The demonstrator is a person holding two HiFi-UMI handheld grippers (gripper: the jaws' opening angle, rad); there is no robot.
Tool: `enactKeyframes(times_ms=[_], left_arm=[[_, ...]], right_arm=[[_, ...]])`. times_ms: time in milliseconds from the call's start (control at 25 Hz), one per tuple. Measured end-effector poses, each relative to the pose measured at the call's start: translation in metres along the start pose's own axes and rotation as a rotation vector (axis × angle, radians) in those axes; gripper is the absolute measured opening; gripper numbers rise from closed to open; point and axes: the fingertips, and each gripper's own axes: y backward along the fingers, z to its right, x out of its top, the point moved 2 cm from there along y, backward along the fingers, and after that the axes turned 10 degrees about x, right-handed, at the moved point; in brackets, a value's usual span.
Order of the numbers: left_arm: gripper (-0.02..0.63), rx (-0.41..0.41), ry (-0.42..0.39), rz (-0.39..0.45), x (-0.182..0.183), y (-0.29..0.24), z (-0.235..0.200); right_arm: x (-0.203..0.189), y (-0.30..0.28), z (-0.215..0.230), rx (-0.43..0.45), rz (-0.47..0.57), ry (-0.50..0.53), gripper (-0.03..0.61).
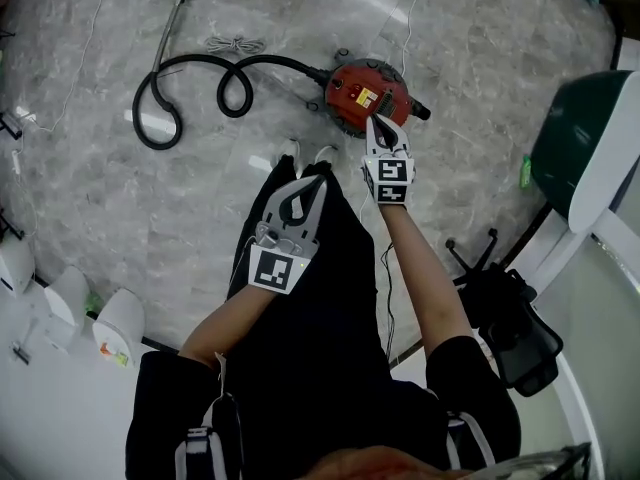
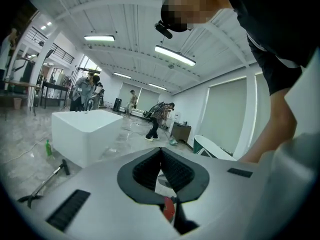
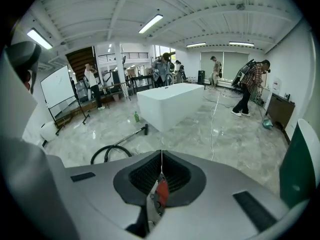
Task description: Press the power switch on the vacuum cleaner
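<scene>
The red canister vacuum cleaner [image 1: 362, 92] stands on the marble floor, and its black hose [image 1: 190, 86] loops away to the left. My right gripper [image 1: 372, 122] is shut, and its tips lie over the near edge of the canister; I cannot tell whether they touch. In the right gripper view the jaws [image 3: 161, 154] meet, and a strip of the red vacuum [image 3: 161, 193] shows in the gap below them. My left gripper [image 1: 319, 182] is shut and empty, held back over the person's legs. A bit of the red vacuum [image 2: 169, 209] shows behind its closed jaws [image 2: 161, 150].
A green-and-white tub [image 1: 585, 138] stands at the right, with a black chair [image 1: 512, 320] below it. White fixtures [image 1: 118, 326] line the lower left. A white block tub [image 3: 169, 105] and several people stand farther off. A cord [image 1: 235, 44] lies beyond the hose.
</scene>
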Motion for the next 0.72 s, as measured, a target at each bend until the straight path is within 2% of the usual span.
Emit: enactKeyframes(times_ms=[80,400,480,600,720], left_arm=[[0.02,0.01,0.029,-0.007,-0.007,-0.005,-0.003],[0.02,0.005,0.016,-0.013,-0.034,-0.018,0.004],[0.02,-0.031,0.024,-0.006,-0.038,-0.028,0.005],[0.02,-0.135,0.012,-0.029,-0.046,-0.038,0.01],[0.02,-0.146,-0.019,-0.034,-0.052,-0.04,0.002]], right_arm=[[-0.016,-0.015,0.009,-0.009,-0.036,-0.003,0.02],[-0.064,-0.073,0.03,-0.001,-0.1,0.04,0.02],[-0.074,-0.087,0.037,0.005,-0.123,0.042,0.02],[-0.084,-0.111,0.048,0.008,-0.15,0.081,0.02],[-0.099,-0.136,0.059,0.018,-0.19,0.135,0.02]])
